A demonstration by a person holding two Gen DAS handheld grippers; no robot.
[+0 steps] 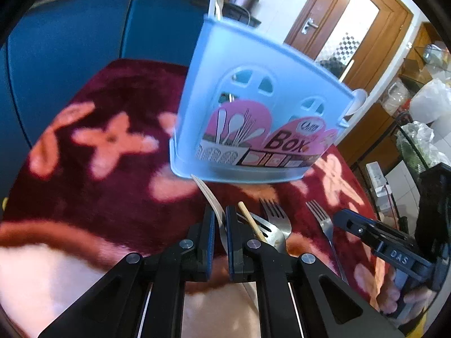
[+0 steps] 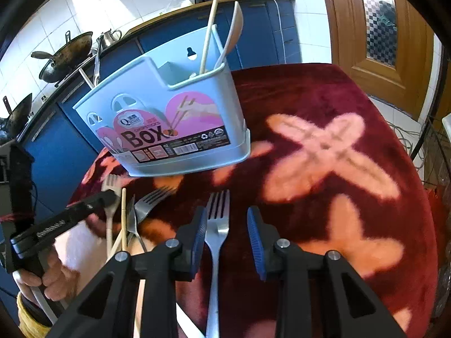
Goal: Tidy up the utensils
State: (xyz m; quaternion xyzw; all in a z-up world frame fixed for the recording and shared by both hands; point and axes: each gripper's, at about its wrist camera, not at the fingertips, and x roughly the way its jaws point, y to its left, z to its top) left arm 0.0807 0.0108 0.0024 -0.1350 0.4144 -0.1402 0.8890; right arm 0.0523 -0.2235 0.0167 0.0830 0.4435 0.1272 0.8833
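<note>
Utensils lie scattered on a dark red table cloth (image 2: 324, 90) patterned with pink flowers, and a pale blue utensil box (image 2: 174, 118) stands on it at about eleven o'clock in the right wrist view. From left to right in the left wrist view: the left gripper (image 1: 220, 219) sits at six o'clock, its jaws clamped together on the handle of a white plastic fork (image 1: 208, 194) whose tines point toward the box at twelve o'clock; just to its right lie a wooden chopstick (image 1: 251, 219) and two overlapping metal forks (image 1: 277, 218); at three o'clock lies a single steel fork (image 1: 324, 219). The right gripper (image 2: 227, 231) has its jaws apart, one on either side of that steel fork's neck. A chopstick and a spoon already stand in the box.
</note>
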